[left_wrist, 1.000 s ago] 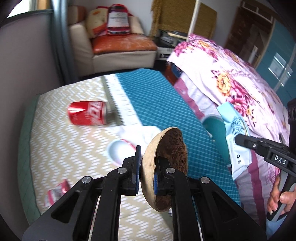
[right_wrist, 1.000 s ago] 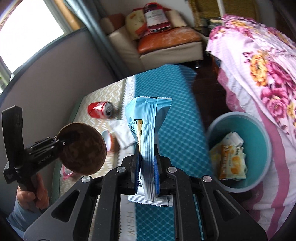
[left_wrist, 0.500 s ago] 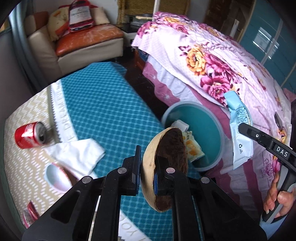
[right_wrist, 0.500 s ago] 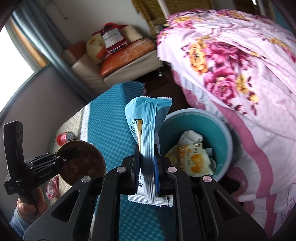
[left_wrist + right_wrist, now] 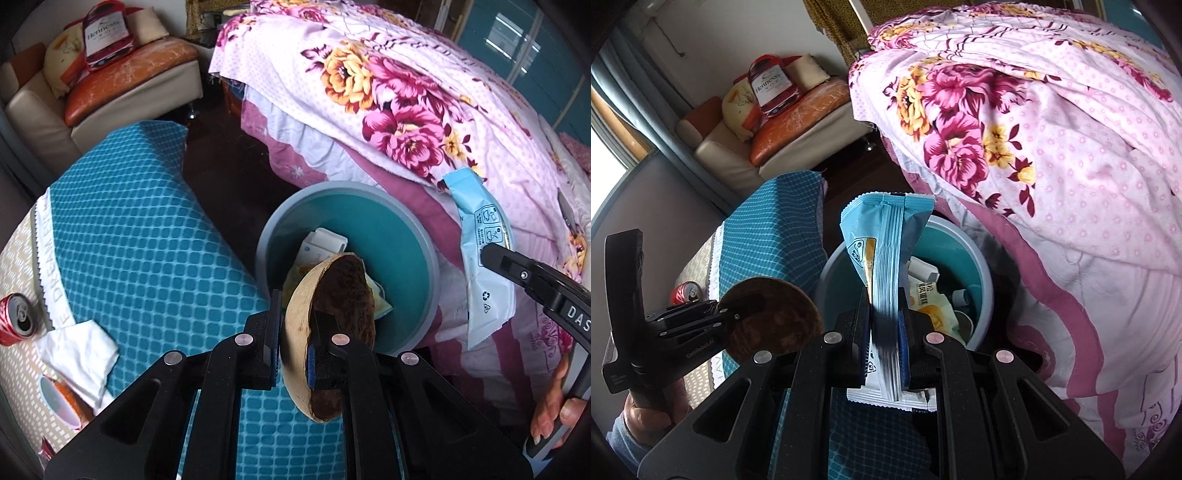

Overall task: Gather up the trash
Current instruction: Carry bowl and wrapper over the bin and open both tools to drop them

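At frame centre the left gripper (image 5: 293, 347) clamps a coconut shell half (image 5: 328, 332) above the teal bin (image 5: 424, 240) – wrappers, perhaps 2 or 3, lie inside. The right gripper (image 5: 884, 332) pinches a blue snack packet (image 5: 886, 243) upright at the bin's near rim.

The left gripper (image 5: 293, 343) is clamping a coconut shell (image 5: 332, 332) edgewise, with the teal bin (image 5: 424, 243) sitting just ahead of its fingertips.
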Action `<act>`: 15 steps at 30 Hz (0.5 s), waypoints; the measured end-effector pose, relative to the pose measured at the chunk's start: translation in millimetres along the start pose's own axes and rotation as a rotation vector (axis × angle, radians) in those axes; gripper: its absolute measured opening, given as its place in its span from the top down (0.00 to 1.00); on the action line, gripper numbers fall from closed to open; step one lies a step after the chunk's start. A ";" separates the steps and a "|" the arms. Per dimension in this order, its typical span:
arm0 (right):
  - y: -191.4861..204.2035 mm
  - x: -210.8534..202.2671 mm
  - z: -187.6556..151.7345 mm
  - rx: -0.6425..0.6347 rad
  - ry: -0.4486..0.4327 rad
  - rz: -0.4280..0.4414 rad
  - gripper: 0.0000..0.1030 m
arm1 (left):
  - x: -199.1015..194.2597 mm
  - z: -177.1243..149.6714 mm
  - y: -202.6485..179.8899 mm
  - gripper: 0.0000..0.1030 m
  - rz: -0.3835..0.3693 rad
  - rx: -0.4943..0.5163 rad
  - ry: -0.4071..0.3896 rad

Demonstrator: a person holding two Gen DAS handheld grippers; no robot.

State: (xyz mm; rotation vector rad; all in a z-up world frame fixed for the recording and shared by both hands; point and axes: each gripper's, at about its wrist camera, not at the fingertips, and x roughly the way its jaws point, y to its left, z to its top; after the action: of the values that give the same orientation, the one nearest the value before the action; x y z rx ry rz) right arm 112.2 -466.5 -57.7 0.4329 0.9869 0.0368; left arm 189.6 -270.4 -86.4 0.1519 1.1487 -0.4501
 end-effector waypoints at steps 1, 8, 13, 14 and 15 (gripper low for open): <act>-2.6 2.0 0.0 0.003 0.005 -0.003 0.88 | 3.8 1.2 -1.3 0.89 -0.001 0.003 0.006; -10.4 14.1 0.2 0.015 0.038 -0.022 0.88 | 34.6 9.6 -8.7 0.89 -0.002 0.021 0.053; -10.3 18.9 -0.6 0.013 0.050 -0.030 0.88 | 53.4 13.6 -19.2 0.88 -0.010 0.045 0.084; -10.4 20.3 -0.9 0.013 0.054 -0.031 0.88 | 55.3 12.7 -20.5 0.87 -0.011 0.048 0.088; -10.3 21.2 -0.9 0.013 0.056 -0.032 0.88 | 56.9 12.3 -21.5 0.86 -0.013 0.051 0.089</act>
State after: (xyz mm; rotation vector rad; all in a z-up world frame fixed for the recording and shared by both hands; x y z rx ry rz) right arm 121.5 -470.9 -78.9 0.4304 1.0494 0.0140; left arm 209.9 -309.1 -130.5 0.2109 1.2269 -0.4890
